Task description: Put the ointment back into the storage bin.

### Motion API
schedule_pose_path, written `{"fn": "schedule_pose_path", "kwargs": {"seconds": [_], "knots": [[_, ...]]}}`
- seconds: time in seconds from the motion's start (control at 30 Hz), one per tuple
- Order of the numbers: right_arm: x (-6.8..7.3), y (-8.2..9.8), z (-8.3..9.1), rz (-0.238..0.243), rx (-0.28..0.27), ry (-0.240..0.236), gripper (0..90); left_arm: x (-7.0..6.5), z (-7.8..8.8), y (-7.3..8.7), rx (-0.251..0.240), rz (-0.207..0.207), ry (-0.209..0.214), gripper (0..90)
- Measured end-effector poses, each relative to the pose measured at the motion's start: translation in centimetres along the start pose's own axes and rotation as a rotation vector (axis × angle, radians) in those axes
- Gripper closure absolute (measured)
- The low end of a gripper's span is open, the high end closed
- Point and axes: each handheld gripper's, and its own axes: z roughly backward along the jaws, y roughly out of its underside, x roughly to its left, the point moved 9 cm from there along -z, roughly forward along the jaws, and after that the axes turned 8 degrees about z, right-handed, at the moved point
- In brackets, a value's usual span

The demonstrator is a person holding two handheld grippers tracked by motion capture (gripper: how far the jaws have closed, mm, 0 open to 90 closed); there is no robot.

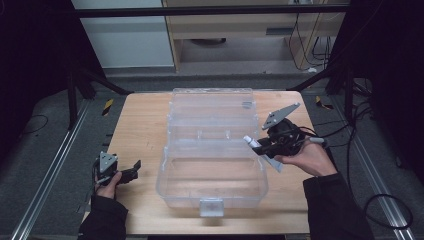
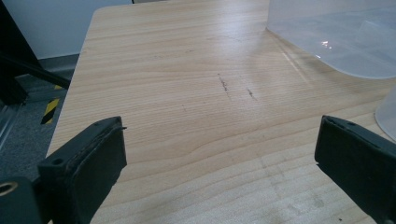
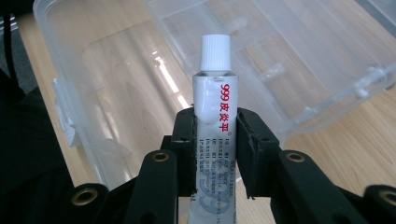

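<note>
Clear plastic makes up the open storage box (image 1: 212, 175), which sits in the middle of the high view on the wooden bench (image 1: 145, 130), its lid folded back toward the top of the frame. At centre right of that view the right claw (image 1: 260, 146) is clenched on a white ointment tube (image 1: 251, 142), held just beside the box's right wall, cap pointing toward the box. In the right gripper view the tube (image 3: 215, 98) stands upright between the two black jaws, its ribbed white cap at top centre and red print running down its side, with the box's near tray (image 3: 116, 93) behind it at upper left.

At lower left of the high view the left claw (image 1: 131, 170) rests near the bench edge, well apart from the box; in the left gripper view its jaws stand wide and released over bare wood, grasping nothing.

Judging by this, the pick-up is done and the tube is on its way in. Left to do: carry it over the wall, lower it into the tray, let go. The box looks empty so far.
</note>
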Motion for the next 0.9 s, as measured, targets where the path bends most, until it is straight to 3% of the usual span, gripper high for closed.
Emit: {"fn": "schedule_pose_path", "kwargs": {"seconds": [0.33,0.9], "knots": [[1.9,-1.6,-2.4,0.085,0.022,-0.089,69.9,0.0,0.0,0.0,0.0,0.0,0.0,1.5],[3.9,-1.8,-5.7,0.216,0.104,-0.166,69.9,0.0,0.0,0.0,0.0,0.001,0.001,1.5]]}}
